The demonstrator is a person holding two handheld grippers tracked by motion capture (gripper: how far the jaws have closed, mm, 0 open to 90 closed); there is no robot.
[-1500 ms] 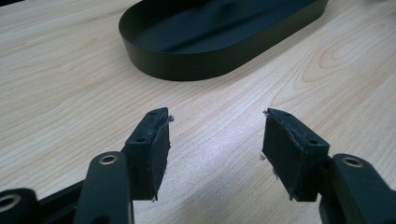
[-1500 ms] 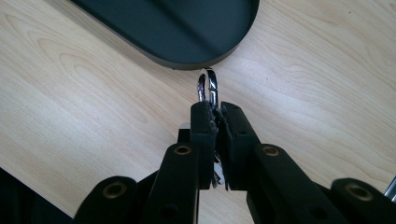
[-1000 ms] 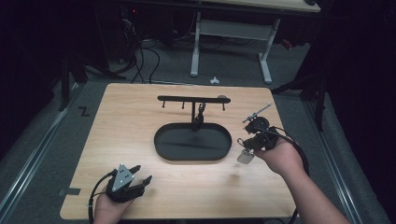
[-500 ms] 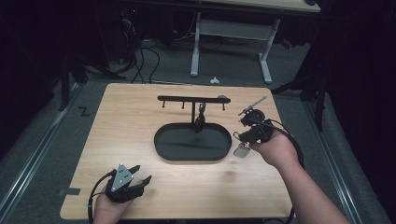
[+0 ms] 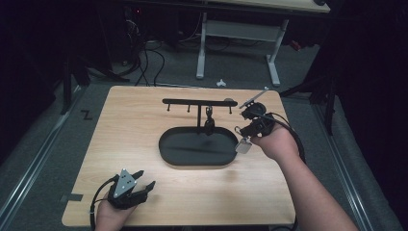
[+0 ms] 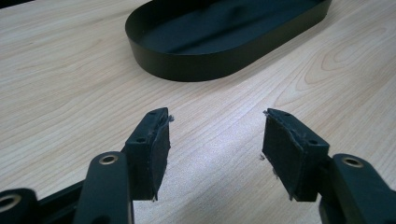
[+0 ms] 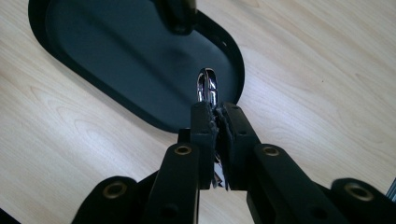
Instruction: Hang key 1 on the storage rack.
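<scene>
A black oval tray (image 5: pixel 166 155) lies mid-table, with a black T-shaped rack (image 5: pixel 199 102) of small hooks standing in it. A dark item (image 5: pixel 209 123) hangs from one hook. My right gripper (image 5: pixel 243 129) hovers at the tray's right end, shut on a shiny metal clasp (image 7: pixel 207 86) that sticks out past its fingertips. A pale tag (image 5: pixel 243 146) dangles beneath it. In the right gripper view the clasp hangs over the tray's (image 7: pixel 116 60) rim. My left gripper (image 5: pixel 146 179) rests at the near left of the table, open and holding nothing, its pads (image 6: pixel 154 144) pointing at the tray (image 6: pixel 201 65).
The wooden tabletop (image 5: pixel 130 125) has bare room left of and in front of the tray. A dark blurred shape (image 7: pixel 180 14) hangs over the tray in the right gripper view. Beyond the table stand a white desk frame (image 5: pixel 202 43) and cables on grey floor.
My right gripper has carried the clasp and tag leftward and slightly up, from beside the tray to its right end. The left gripper has stayed put.
</scene>
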